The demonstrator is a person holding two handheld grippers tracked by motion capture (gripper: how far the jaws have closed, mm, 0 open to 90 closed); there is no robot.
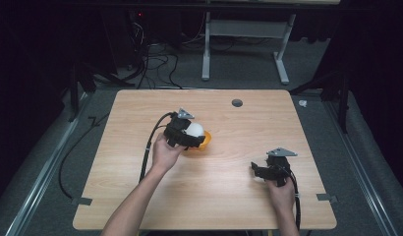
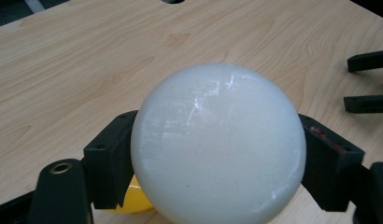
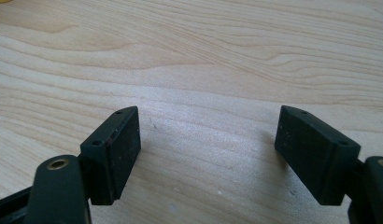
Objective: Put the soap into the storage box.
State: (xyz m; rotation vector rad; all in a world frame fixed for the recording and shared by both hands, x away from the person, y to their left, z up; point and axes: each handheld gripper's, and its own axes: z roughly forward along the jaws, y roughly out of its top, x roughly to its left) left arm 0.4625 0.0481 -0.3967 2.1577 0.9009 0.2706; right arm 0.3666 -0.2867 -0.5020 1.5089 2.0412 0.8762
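We had the left claw (image 2: 217,154) clamped on the white ball (image 2: 218,142), held just above the orange bowl (image 1: 205,141) mid-worktop (image 1: 140,196); our right claw (image 3: 208,154) rested wide open, empty, out of the way.

Overhead light brightens the table (image 1: 229,196) while the surrounding room stays nearly black. The white ball (image 2: 217,144) shows soft glare streaks (possibly slight blur); wood grain looks sharp.
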